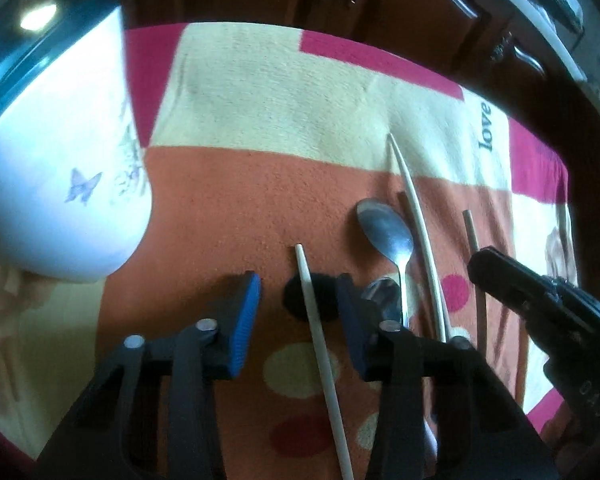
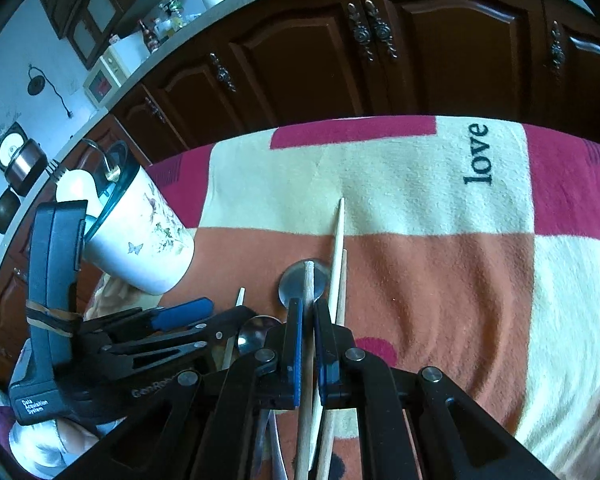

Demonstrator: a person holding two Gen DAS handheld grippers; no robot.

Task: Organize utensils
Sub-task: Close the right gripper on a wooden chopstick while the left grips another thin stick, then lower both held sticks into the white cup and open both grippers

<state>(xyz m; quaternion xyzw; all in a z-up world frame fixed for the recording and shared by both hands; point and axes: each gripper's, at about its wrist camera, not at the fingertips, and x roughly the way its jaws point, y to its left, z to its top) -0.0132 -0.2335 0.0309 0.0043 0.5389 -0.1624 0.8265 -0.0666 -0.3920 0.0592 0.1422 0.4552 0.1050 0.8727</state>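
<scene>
White cup (image 1: pixel 56 168) with butterfly print at left of frame, on patterned cloth (image 1: pixel 260 100); dark cabinets (image 2: pixel 340 52) along top. Spoon (image 1: pixel 388 236) and long chopstick (image 1: pixel 416 232) right of centre. Left gripper (image 1: pixel 298 308) wide apart, a pale chopstick (image 1: pixel 320 340) lying between. Right gripper (image 2: pixel 309 340) narrow, pinching another chopstick (image 2: pixel 309 280) at bottom centre.
</scene>
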